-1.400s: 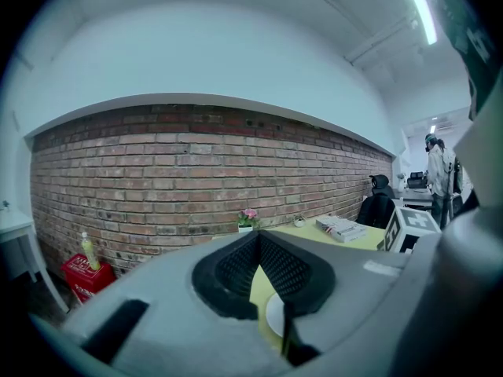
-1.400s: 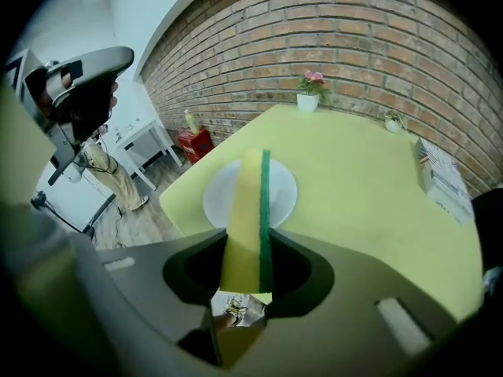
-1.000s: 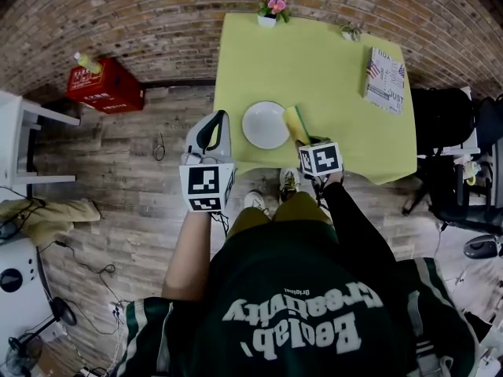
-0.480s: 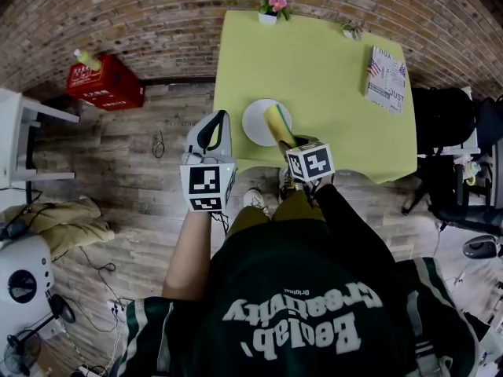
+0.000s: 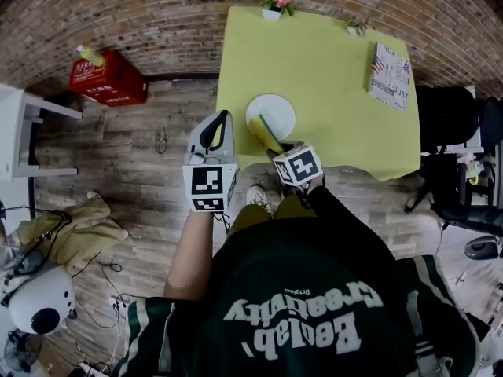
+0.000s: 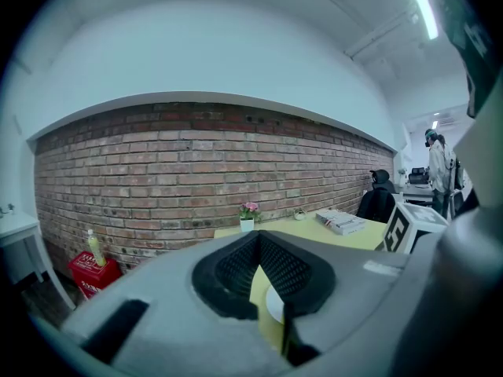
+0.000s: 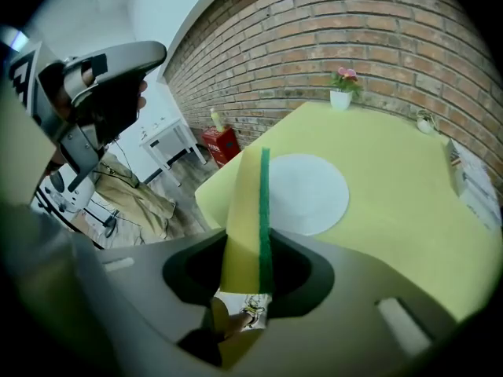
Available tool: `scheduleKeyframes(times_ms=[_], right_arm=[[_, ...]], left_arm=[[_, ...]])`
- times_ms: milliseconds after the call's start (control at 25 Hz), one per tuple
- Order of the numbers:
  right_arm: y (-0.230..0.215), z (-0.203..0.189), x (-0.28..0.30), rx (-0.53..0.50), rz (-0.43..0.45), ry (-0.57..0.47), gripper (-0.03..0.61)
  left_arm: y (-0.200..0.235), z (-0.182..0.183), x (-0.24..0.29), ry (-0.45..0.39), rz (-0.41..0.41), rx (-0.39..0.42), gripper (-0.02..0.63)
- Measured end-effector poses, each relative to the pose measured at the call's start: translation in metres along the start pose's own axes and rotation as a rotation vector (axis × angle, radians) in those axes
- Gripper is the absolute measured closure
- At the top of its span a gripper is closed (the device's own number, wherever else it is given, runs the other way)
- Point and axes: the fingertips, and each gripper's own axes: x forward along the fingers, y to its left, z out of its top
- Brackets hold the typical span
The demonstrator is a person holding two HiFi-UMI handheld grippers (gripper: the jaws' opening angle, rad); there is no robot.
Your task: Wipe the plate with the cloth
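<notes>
While the right gripper (image 7: pixel 247 277) pinches the cloth (image 7: pixel 244 206), the plate (image 7: pixel 308 191) lies just beyond its jaws; left gripper (image 6: pixel 258 240) jaws pressed together, empty.

Plate (image 5: pixel 280 108) on table (image 5: pixel 338 77) — flowerpot (image 5: pixel 273 11) behind, book (image 5: pixel 391 75) right

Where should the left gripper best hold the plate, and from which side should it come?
Probably the plate's left rim, coming low from the table's left edge. It lies flat, so only the thin rim gives a hold; that side faces the left gripper, and the cloth is over the near part.
</notes>
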Motion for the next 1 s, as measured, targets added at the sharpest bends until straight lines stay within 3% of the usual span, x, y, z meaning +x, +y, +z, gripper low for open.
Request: scheduleKeyframes(times_ms=[680, 1000], right_arm=[[-0.084, -0.026, -0.041, 0.159, -0.189, -0.035, 0.443], [-0.08, -0.028, -0.046, 0.158, -0.16, -0.065, 0.443]], left_arm=[[-0.028, -0.001, 0.011, 0.011, -0.048, 0.003, 0.609], [-0.038, 0.0, 0.015, 0.016, -0.053, 0.014, 0.609]])
